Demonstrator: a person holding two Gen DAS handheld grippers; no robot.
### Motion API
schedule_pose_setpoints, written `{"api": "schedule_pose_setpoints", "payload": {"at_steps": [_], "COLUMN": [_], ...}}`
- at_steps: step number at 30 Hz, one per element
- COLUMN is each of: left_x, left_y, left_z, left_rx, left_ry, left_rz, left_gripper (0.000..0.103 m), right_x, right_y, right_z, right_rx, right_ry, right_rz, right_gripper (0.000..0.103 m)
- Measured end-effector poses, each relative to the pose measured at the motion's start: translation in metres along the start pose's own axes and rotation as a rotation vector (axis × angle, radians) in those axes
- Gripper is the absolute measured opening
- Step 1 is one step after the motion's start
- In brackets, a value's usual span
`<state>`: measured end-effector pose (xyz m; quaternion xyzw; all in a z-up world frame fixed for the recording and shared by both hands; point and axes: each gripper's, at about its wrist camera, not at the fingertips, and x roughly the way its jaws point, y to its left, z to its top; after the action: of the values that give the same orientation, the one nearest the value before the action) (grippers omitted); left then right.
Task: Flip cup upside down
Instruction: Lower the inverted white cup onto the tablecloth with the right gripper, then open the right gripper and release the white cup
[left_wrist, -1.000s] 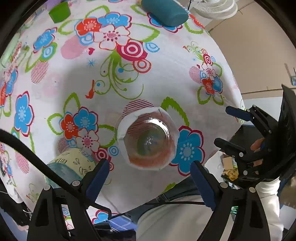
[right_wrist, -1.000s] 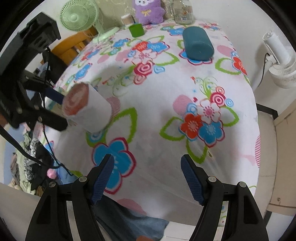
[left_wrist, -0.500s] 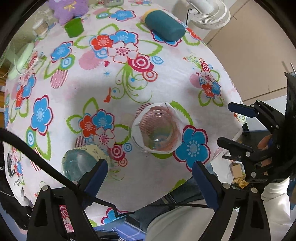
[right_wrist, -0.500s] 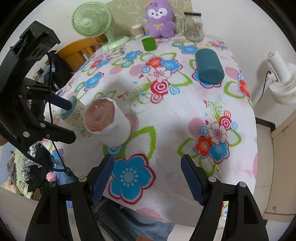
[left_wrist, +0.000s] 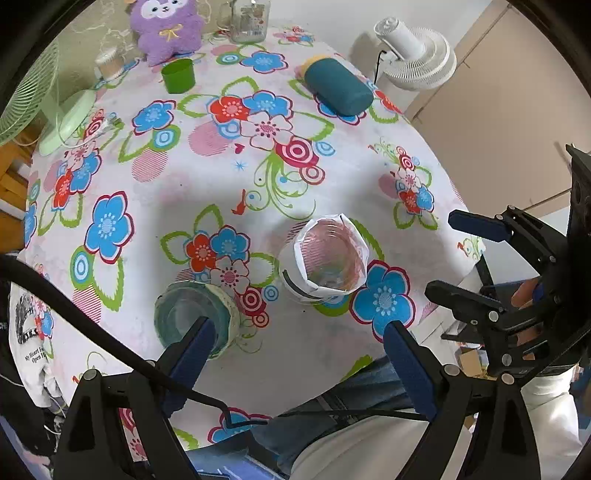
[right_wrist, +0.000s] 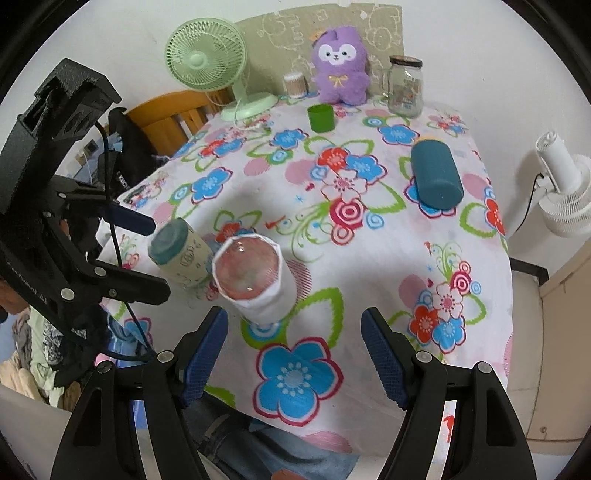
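My left gripper (left_wrist: 295, 358) and right gripper (right_wrist: 293, 349) both spread wide, holding nothing; white paper-wrapped clear glass cup (right_wrist: 253, 278) stands apart on floral tablecloth (right_wrist: 369, 266), beside teal-and-cream cup (right_wrist: 179, 253); which end is up unclear; judge: flip done or regrasp needed

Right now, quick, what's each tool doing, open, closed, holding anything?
Left tool: open, holding nothing.
Right tool: open, holding nothing.

White paper-wrapped clear cup (left_wrist: 325, 264), pinkish inside, standing on floral tablecloth (left_wrist: 207, 166) beside teal-wrapped cup (left_wrist: 192, 317).
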<state>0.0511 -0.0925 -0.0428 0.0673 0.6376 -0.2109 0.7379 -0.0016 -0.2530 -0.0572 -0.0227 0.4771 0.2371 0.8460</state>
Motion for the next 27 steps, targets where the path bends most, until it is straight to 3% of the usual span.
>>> {"api": "schedule_pose_setpoints", "payload": {"at_steps": [23, 27], "left_x": [-0.042, -0.050], "left_y": [0.032, 0.040], "left_z": [-0.021, -0.024], "left_rx": [-0.064, -0.099], "left_ry": [-0.265, -0.319], "left_rz": [0.058, 0.039], "left_gripper": [0.093, 0.093], "right_x": [-0.029, -0.034], "right_y": [0.043, 0.051], "right_z": [0.030, 0.034], "right_rx": [-0.069, -0.081], "right_ry": [-0.171, -0.197], "right_rz": [-0.017, -0.006], "right_gripper": [0.077, 0.077]}}
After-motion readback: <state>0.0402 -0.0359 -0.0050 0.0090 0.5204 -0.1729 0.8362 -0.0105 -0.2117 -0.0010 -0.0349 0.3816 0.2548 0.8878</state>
